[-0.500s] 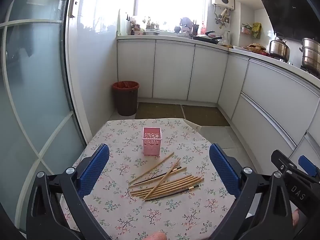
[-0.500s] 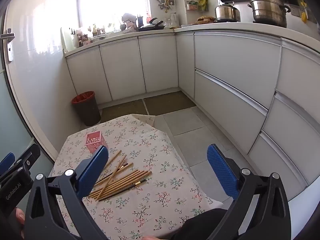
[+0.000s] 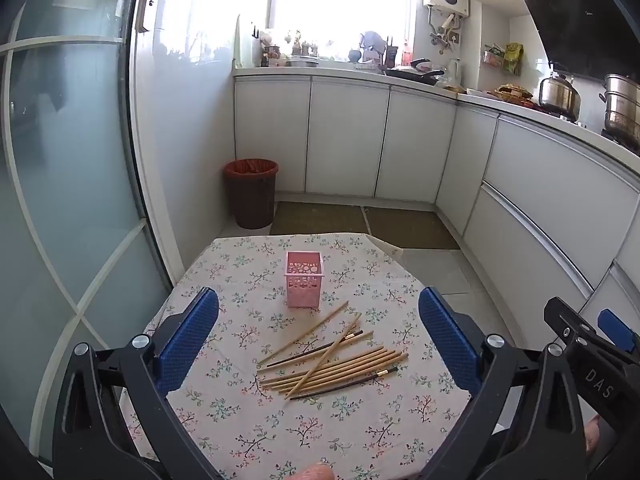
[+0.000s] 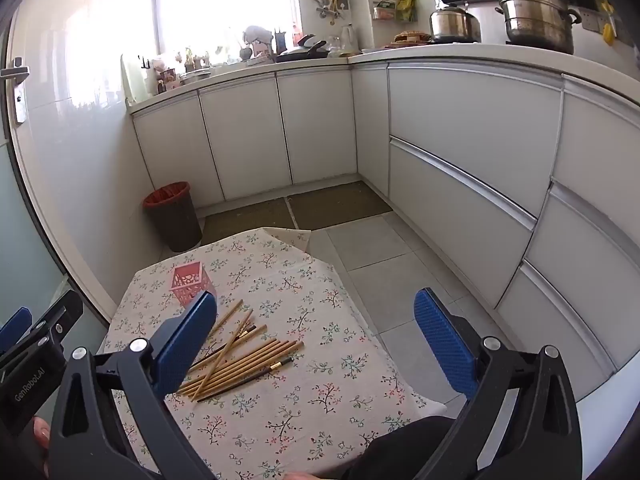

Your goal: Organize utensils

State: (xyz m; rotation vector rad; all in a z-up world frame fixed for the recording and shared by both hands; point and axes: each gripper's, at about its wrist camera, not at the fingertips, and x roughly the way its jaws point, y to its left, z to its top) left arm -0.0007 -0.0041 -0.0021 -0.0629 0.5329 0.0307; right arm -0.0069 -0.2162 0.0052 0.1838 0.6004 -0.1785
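Note:
Several wooden chopsticks [image 3: 336, 364] lie in a loose pile on a small table with a floral cloth [image 3: 248, 432]; two of them are dark with metal bands. A pink perforated holder [image 3: 303, 283] stands upright just behind the pile. My left gripper [image 3: 318, 340] hovers above the near side of the table, open, nothing between its blue pads [image 3: 188, 340]. In the right wrist view the chopsticks [image 4: 244, 356] and pink holder [image 4: 188, 280] sit to the left, and my right gripper [image 4: 316, 344] is open and empty over the table's right part.
A brown bin with a red liner [image 3: 251, 192] stands on the floor beyond the table, by a glass door [image 3: 68, 184]. White cabinets [image 3: 348, 140] line the back and right walls, with steel pots [image 4: 536, 16] on the counter. Grey floor tiles [image 4: 384, 264] lie right of the table.

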